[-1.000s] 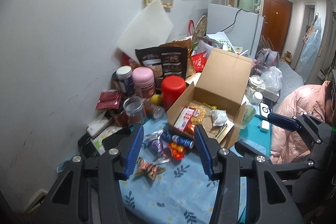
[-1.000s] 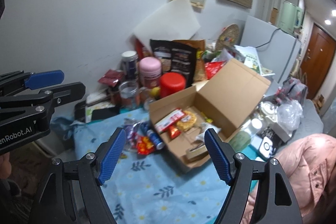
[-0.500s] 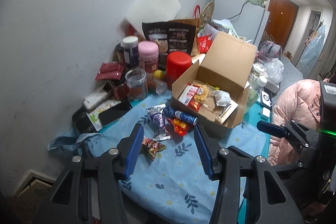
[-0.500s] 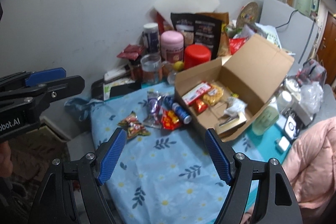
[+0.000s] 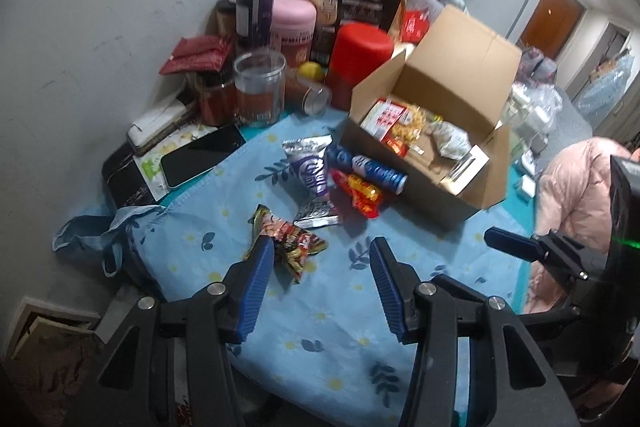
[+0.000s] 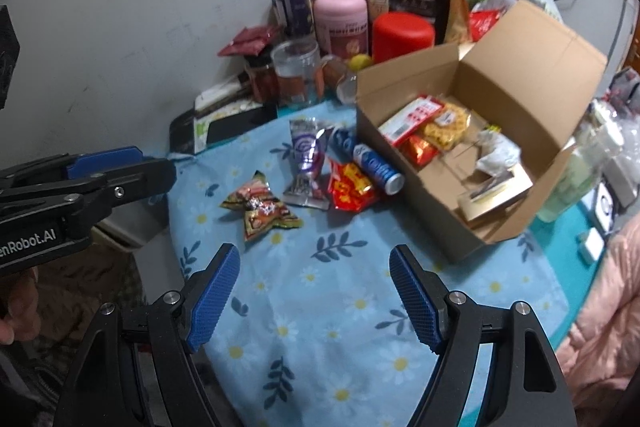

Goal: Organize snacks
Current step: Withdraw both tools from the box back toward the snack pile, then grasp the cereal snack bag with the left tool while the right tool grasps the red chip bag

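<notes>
1. Snacks: four loose packs lie on the blue floral cloth (image 6: 360, 307) of the table, all beside the open side of the box (image 6: 520, 99). Blue tube (image 6: 378, 169) touches the box wall. Red-yellow pack (image 6: 352, 193) sits just beside the tube. Silver-purple pack (image 6: 306, 163) is next out. Crinkled red-green pack (image 6: 260, 205) lies farthest from the box.
2. Box is already part filled: a red-white pack, a yellow bag and a crumpled wrapper are visible inside. Lid flap stands up on its far side.
3. Left tool (image 5: 322, 291): released, nothing between the pads. It points down near the crinkled pack (image 5: 286, 239), and its left pad overlaps the pack edge in view. Contact: cannot tell.
4. Right tool (image 6: 314, 297): released wide and empty, over bare cloth, well short of the box and the packs.
5. Risk: the crinkled pack is flat and slippery. Pads closing on a loose corner will likely slide off, or push it across the cloth instead of lifting it.
6. Risk: cloth is soft and rumpled. Fingertips coming down too low could pinch fabric with the pack and drag the neighbouring packs along.
7. Risk: both tools work close together here. Crossing toward the box could knock one against the other.
8. Risk: the near box wall is low, but a pack carried low could catch it and drop outside.
9. Risk: jars (image 6: 296, 71) stand crowded behind the box by the wall. A wide swing could tip them.
</notes>
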Demonstrator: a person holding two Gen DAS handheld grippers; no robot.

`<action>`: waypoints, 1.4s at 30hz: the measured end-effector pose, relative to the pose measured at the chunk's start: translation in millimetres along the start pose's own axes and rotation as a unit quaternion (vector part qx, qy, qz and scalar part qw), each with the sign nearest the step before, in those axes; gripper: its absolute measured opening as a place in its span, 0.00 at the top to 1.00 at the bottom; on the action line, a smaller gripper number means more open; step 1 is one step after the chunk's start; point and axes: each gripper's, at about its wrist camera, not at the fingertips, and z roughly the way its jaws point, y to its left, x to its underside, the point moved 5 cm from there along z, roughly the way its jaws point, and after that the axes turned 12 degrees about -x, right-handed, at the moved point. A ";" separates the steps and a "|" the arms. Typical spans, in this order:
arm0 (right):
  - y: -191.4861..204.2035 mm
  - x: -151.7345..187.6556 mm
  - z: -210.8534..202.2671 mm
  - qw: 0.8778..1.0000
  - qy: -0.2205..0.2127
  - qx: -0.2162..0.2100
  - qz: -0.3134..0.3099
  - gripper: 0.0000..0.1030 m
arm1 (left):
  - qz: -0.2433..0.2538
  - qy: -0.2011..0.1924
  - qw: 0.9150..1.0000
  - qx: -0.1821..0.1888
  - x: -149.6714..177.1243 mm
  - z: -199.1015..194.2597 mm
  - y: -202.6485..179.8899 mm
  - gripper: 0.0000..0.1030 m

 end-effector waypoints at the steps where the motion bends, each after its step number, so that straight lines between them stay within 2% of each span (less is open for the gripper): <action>1: -1.9 0.8 8.1 1.000 0.006 0.001 0.001 0.24 | 0.004 0.005 1.000 0.002 0.9 6.2 1.1 0.52; 7: -13.3 4.4 42.8 0.999 0.026 0.000 0.019 0.24 | 0.016 0.058 0.998 0.022 5.5 61.0 4.2 0.52; 16: -41.7 -3.8 86.2 0.997 0.039 0.017 0.063 0.24 | 0.054 0.094 0.994 0.023 1.4 127.2 2.3 0.52; 24: -65.4 -18.2 115.7 0.994 0.038 0.026 0.099 0.24 | 0.086 0.112 0.990 0.013 5.4 162.6 0.8 0.52; 30: -77.0 -33.4 130.3 0.992 0.035 0.043 0.113 0.24 | 0.076 0.133 0.987 0.040 5.5 175.2 7.0 0.52; 33: -82.5 -38.3 139.4 0.991 0.037 0.049 0.115 0.24 | 0.084 0.138 0.986 0.042 4.7 179.4 6.3 0.42; 35: -87.7 -40.7 147.6 0.991 0.041 0.053 0.117 0.24 | 0.089 0.156 0.983 0.043 6.6 189.0 5.8 0.34; 39: -95.7 -44.0 163.9 0.990 0.048 0.043 0.126 0.24 | 0.062 0.185 0.979 0.065 10.6 201.9 11.1 0.33; 42: -97.9 -46.3 171.9 0.989 0.040 0.055 0.131 0.24 | 0.065 0.181 0.979 0.067 9.2 203.6 11.5 0.32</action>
